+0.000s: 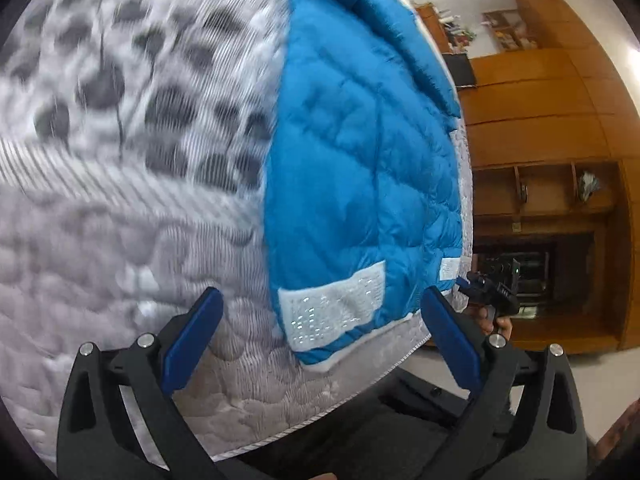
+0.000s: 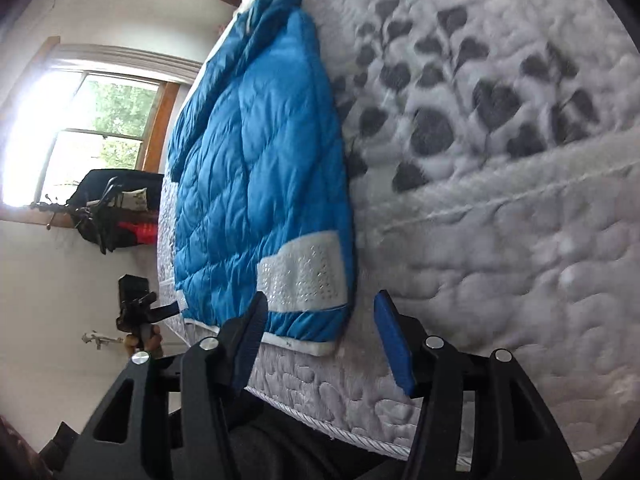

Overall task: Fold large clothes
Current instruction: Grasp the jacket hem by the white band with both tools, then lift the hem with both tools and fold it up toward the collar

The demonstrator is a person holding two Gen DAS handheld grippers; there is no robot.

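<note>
Meanwhile, a quilted blue puffer jacket lay flat on the white leaf-patterned mattress. Both grippers, left and right, hovered spread wide near its hem, pinching nothing.

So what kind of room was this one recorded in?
Most likely a bedroom at home: a blue padded jacket lies on a quilted mattress, with a wooden wall cabinet on one side and a window on the other.

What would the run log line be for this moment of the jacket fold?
blue jacket: flat on mattress, near its edge | left tool: open, empty, at hem | right tool: open, empty, at hem
</note>
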